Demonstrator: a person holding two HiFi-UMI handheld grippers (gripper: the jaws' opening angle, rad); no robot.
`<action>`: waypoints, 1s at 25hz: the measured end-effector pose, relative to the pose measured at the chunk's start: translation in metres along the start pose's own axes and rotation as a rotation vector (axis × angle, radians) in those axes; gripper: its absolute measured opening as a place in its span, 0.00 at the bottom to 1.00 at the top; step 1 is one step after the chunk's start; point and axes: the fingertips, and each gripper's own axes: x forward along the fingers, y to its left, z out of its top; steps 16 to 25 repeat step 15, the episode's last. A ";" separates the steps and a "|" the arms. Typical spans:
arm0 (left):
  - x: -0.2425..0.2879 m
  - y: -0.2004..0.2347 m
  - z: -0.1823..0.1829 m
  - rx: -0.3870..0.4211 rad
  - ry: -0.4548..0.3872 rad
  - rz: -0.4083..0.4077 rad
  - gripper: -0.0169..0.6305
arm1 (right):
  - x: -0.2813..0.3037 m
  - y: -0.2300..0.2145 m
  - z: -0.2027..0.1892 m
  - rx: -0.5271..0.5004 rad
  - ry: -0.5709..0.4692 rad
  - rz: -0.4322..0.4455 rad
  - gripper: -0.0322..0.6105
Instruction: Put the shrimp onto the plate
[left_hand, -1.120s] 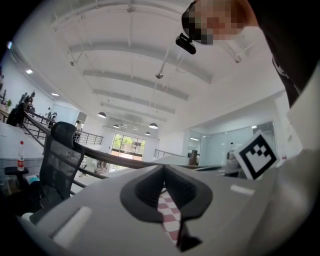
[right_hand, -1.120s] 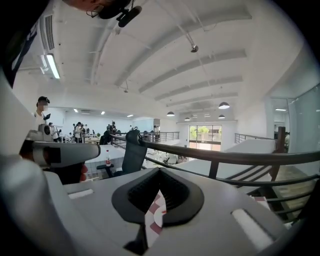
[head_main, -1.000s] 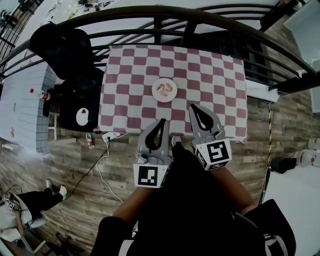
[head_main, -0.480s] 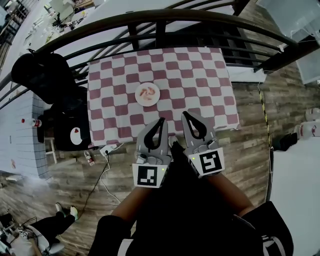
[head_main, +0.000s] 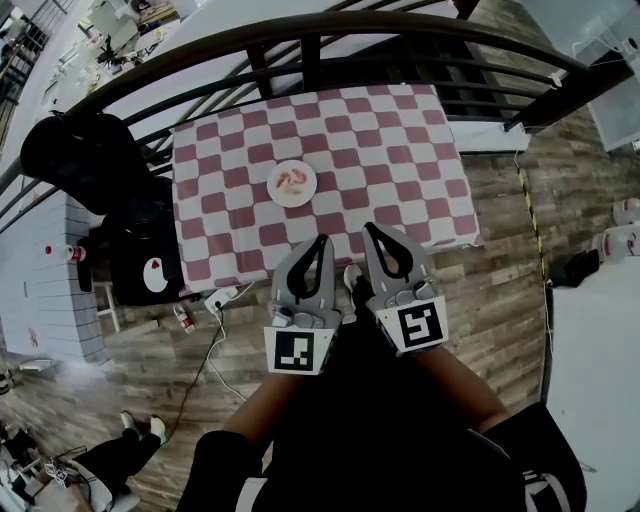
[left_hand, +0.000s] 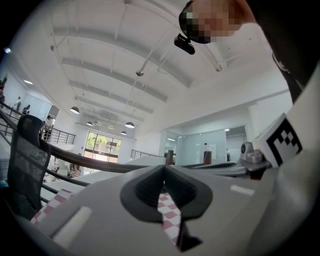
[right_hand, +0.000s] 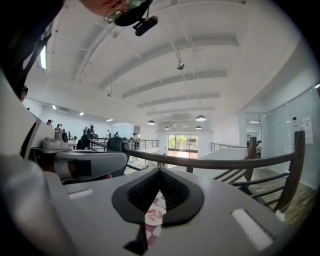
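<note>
Already on the white plate (head_main: 275, 192) near the middle of the checked table (head_main: 400, 150), the pink shrimp (head_main: 291, 179) lie well apart from both grippers. The left gripper (head_main: 322, 243) and right gripper (head_main: 369, 231) hover side by side off the table's near edge, close to the person's body. Each has its jaws pressed together on nothing. Small and light, the shrimp would likely be soft, curved and slippery. A gentle pinch across the thick middle of the body, rather than the tail, looks the safest hold. The task appears done.
</note>
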 end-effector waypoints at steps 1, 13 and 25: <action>-0.002 -0.001 -0.001 0.000 0.003 -0.001 0.04 | -0.002 0.001 -0.001 -0.001 0.000 -0.003 0.05; -0.016 -0.012 -0.005 0.001 0.005 -0.005 0.04 | -0.018 0.012 -0.007 -0.013 0.000 -0.002 0.05; -0.019 -0.013 -0.005 0.001 0.004 -0.005 0.04 | -0.021 0.014 -0.006 -0.015 -0.002 -0.002 0.05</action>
